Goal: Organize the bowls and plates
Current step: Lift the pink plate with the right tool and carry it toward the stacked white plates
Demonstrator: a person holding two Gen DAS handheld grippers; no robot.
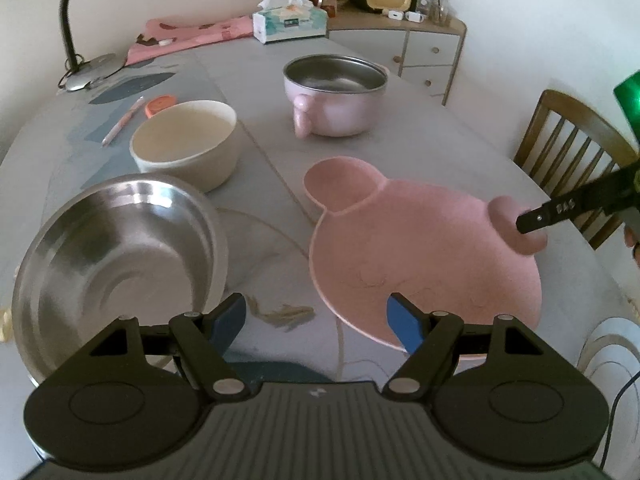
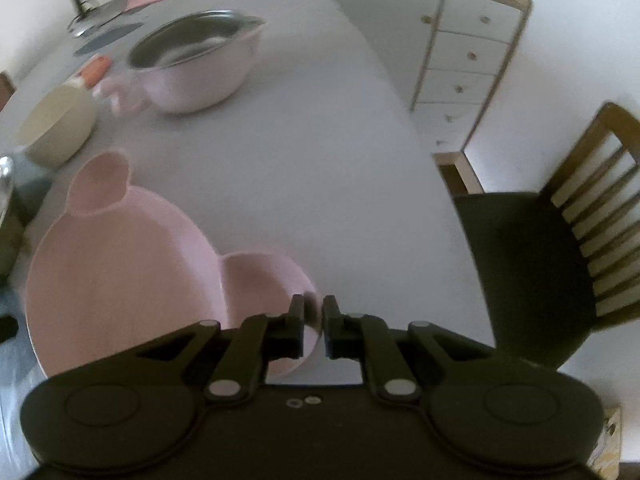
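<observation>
A pink bear-shaped plate point(image 1: 420, 248) lies on the grey table, also in the right wrist view point(image 2: 120, 264). My right gripper point(image 2: 314, 320) is shut on the rim of the plate's near ear; it shows in the left wrist view point(image 1: 528, 222) pinching that ear. My left gripper point(image 1: 316, 320) is open and empty, hovering between a steel bowl point(image 1: 116, 264) at the left and the pink plate. A cream bowl point(image 1: 186, 144) and a pink pot with a steel liner point(image 1: 336, 96) stand farther back; they also show in the right wrist view, cream bowl point(image 2: 58, 128) and pot point(image 2: 196, 68).
A wooden chair point(image 2: 560, 248) stands at the table's right edge, with a white drawer cabinet point(image 2: 464, 60) behind. At the back are a tissue box point(image 1: 290, 22), pink cloth point(image 1: 188, 36), desk lamp point(image 1: 86, 76), a pen point(image 1: 122, 120) and an orange lid point(image 1: 160, 104).
</observation>
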